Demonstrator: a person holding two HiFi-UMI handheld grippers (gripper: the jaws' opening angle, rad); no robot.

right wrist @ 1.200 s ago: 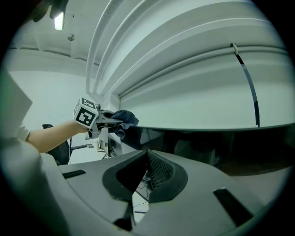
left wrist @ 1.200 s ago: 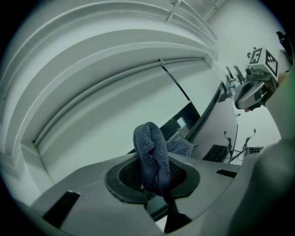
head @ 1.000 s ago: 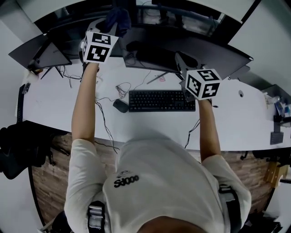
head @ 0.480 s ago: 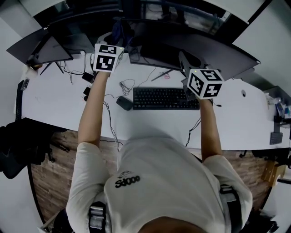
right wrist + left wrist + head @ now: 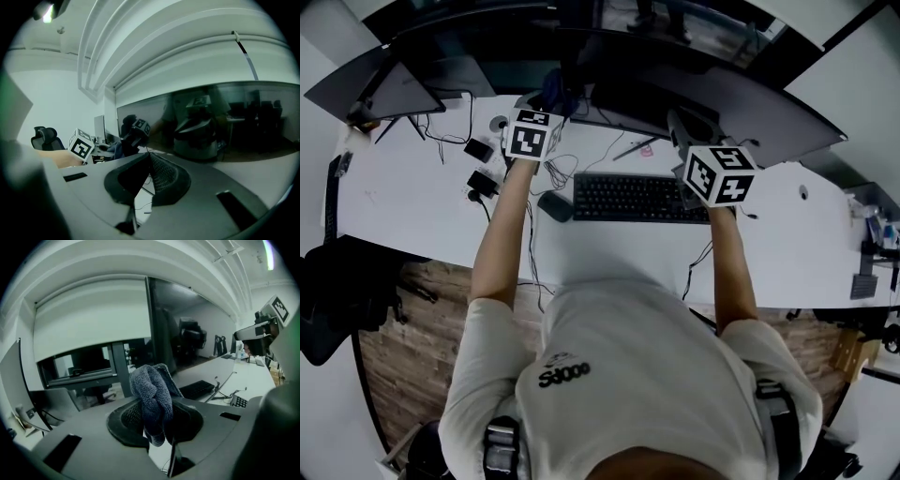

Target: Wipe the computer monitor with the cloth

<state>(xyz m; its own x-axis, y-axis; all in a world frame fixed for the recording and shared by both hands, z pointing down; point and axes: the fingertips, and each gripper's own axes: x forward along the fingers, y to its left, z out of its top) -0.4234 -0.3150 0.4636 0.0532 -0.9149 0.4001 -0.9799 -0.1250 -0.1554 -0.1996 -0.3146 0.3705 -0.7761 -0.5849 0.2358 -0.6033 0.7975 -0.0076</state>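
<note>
**Cloth and monitor, three views.** The cloth [image 5: 150,385], a dark blue-grey terry bundle, is being gripped by the left gripper [image 5: 156,409]. The jaws are being pressed onto its lower folds from both sides, and the upper folds are bulging above the jaw tips. In the head view the cloth [image 5: 551,91] is being held above the back of the desk [image 5: 806,246], just beside the left end of the curved monitor [image 5: 722,92]. It is being carried ahead of the marker cube of the left gripper [image 5: 546,105]. In the left gripper view the dark screen of the monitor [image 5: 187,329] is being shown beyond the cloth and to its right. Whether cloth and screen are touching cannot be told.

The right gripper [image 5: 149,160] is being held with its jaws brought together at the tips and nothing between them. It is being pointed at the monitor [image 5: 225,122], in whose glossy screen the gripper is being mirrored. In the head view the right gripper [image 5: 686,127] is being held over the right end of the keyboard [image 5: 637,197], near the screen.

The keyboard is being supported by the white desk in front of the monitor, with the mouse [image 5: 551,205] just beside its left end. Loose cables [image 5: 558,173] are being trailed across the desk between the mouse and the left gripper. A second monitor [image 5: 394,84] is being shown at the desk's left end, to the left of the cloth.
</note>
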